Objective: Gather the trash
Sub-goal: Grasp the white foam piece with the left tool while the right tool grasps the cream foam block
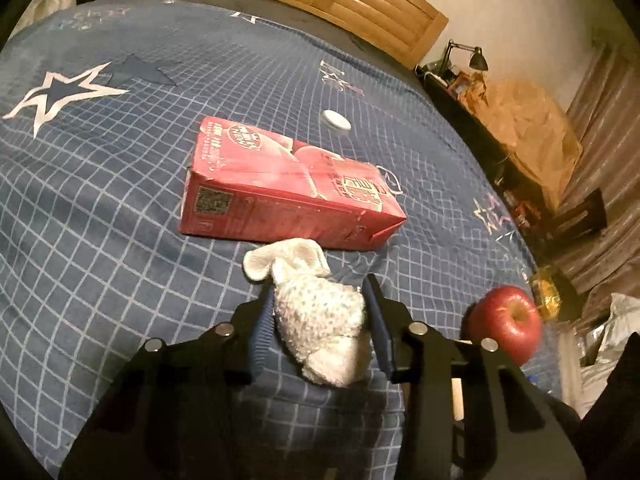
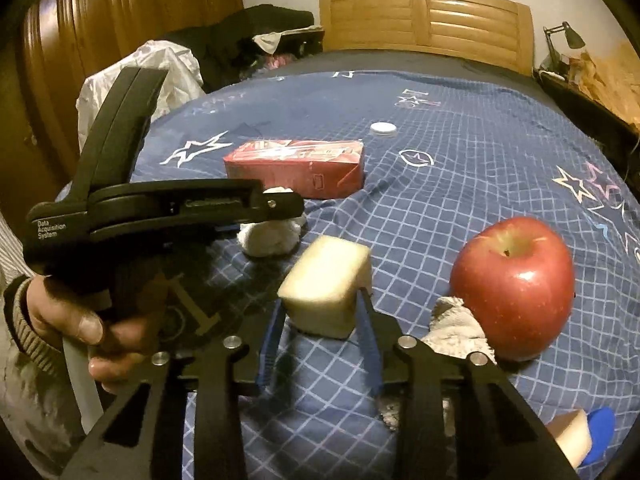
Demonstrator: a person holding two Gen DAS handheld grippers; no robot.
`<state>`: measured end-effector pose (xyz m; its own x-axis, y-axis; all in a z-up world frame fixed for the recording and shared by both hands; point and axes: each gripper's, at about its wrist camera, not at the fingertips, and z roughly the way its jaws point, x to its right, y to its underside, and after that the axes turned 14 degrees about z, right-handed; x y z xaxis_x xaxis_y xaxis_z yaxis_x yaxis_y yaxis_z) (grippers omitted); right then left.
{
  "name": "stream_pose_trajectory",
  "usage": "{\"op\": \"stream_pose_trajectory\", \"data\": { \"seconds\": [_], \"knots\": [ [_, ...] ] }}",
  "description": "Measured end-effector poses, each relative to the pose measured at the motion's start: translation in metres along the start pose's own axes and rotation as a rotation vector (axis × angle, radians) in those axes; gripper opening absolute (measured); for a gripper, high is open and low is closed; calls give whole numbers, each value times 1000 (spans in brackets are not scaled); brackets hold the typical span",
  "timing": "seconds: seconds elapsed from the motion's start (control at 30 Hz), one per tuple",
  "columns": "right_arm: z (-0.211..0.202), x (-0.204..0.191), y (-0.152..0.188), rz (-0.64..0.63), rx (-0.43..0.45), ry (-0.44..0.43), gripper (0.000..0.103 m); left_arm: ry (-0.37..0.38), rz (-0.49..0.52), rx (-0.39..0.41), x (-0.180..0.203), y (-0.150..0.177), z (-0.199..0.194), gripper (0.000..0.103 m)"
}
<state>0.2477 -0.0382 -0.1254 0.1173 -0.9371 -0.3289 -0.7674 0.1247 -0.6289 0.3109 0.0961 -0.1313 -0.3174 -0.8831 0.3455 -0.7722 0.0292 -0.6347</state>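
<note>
Two grippers are working low over a bed covered in a blue checked sheet [image 1: 120, 200] with star prints. Nearest, the left gripper [image 1: 318, 304] is standing partly closed, its blue-padded fingers [image 1: 262, 320] pressing on either side of a crumpled white tissue wad [image 1: 324, 320] that is lying on the sheet; a person's hand [image 2: 80, 324] in a ribbed cuff is gripping its handle in the right wrist view. The right gripper [image 2: 322, 312] is likewise narrowed, its fingers [image 2: 370, 336] closing on a pale cream foam block [image 2: 328, 284], which is sitting tilted between them. Beside that block a red apple [image 2: 514, 284] is resting on the sheet, touching a second crumpled tissue [image 2: 460, 328] at its near side. Farther off, a red drink carton [image 1: 280, 188] is lying on its side just beyond the tissue wad. Beyond the carton a small white cap [image 1: 337, 121] is lying apart. Farthest, a wooden headboard [image 2: 428, 24] is standing against the wall.
</note>
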Motion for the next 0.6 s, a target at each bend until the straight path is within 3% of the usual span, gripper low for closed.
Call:
{"op": "stream_pose_trajectory", "data": {
  "seconds": [0.2, 0.3, 0.43, 0.6],
  "knots": [
    [-58, -2, 10, -26, 79, -100, 33, -95, 50, 41, 12, 8, -33, 38],
    [-106, 3, 25, -60, 92, -124, 33, -94, 99, 56, 23, 21, -59, 38],
    [-156, 39, 52, -42, 84, -38, 34, -89, 201, 46, 51, 57, -98, 38],
    [-190, 100, 91, 44, 60, 163, 34, -87, 243, -14, 77, 102, -109, 38]
  ]
}}
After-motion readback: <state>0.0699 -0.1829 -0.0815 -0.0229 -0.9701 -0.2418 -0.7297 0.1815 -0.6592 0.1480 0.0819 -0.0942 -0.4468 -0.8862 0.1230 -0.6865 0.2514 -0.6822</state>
